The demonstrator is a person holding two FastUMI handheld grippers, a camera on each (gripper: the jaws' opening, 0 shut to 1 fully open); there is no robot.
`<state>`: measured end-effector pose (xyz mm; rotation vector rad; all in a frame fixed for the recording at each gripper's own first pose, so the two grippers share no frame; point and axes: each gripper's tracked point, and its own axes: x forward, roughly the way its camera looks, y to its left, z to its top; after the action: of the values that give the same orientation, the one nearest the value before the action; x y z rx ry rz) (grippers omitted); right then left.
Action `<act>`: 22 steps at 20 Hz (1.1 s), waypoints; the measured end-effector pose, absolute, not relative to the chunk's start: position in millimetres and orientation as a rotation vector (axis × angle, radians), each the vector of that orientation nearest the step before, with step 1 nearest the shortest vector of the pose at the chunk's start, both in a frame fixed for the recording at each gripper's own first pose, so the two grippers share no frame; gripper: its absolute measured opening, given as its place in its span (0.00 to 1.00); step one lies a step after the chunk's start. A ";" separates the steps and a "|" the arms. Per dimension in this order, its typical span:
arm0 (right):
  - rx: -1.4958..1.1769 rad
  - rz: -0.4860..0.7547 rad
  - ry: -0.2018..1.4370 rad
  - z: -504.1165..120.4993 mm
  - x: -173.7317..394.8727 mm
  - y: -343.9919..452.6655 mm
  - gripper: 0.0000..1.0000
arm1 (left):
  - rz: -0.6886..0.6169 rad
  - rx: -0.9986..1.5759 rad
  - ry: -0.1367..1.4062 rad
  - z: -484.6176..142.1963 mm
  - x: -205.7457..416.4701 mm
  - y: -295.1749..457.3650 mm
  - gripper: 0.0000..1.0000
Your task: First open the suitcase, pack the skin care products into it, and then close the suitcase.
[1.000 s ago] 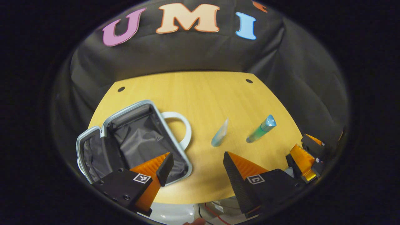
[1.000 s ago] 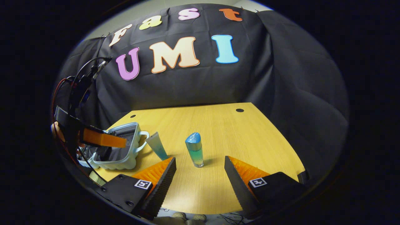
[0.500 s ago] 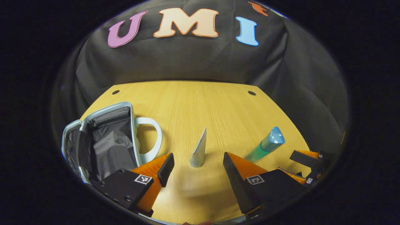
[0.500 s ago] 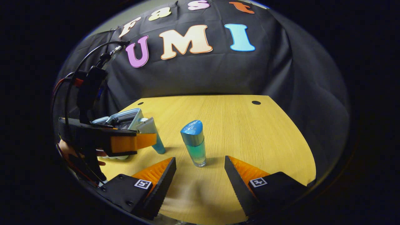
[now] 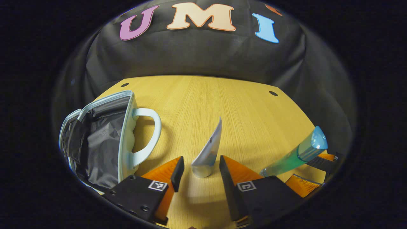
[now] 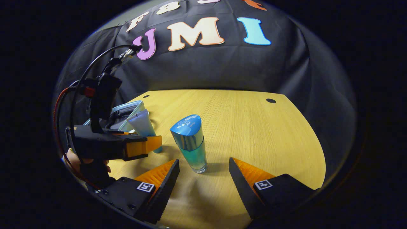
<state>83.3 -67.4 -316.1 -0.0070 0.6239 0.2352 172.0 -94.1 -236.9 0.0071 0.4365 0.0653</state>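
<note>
On a pale wooden table (image 5: 203,105) with two small dark holes near its far edge, walled behind and at both sides by draped black cloth, the task's things are laid out. At the table's left in the left gripper view, the suitcase (image 5: 105,140) is seen open, its dark lining exposed, its pale blue rim and looped handle turned toward the table's middle; in the right gripper view it (image 6: 125,111) is partly hidden behind the other tool. A tube (image 5: 208,152) is stood on its cap end on the table, its long axis near upright and leaning slightly, the flat crimped end pointing up and away from the camera. It is flanked by the fingers of the left gripper (image 5: 198,168), which are set close on either side of its base with a narrow gap visible on each side, so no pinch is shown; the same gripper (image 6: 144,146) is seen from the side in the right gripper view, held by a hand (image 6: 74,160), with the tube (image 6: 143,125) rising above it. A bottle (image 6: 190,143) with a blue cap is stood upright on the table, cap upward, just beyond the right gripper (image 6: 203,175), whose fingers are spread wide and touch nothing. In the left gripper view the bottle (image 5: 295,156) appears at the right, slanted by the lens.
</note>
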 end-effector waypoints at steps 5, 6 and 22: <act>-0.009 0.264 0.640 -323.8 92.0 -64.6 0.98 | 0.086 0.026 0.452 -242.1 183.8 -93.0 0.35; -0.007 0.269 0.643 -325.2 93.0 -63.6 0.98 | 0.081 0.028 0.450 -240.7 184.2 -94.2 0.34; 0.001 0.312 0.619 -345.5 119.6 -44.3 0.84 | 0.064 -0.119 0.493 -182.4 131.5 -83.4 0.32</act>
<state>119.6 -44.3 -345.5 0.0008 0.6189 0.3121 131.5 -83.4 -182.4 -0.1185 0.4928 0.0645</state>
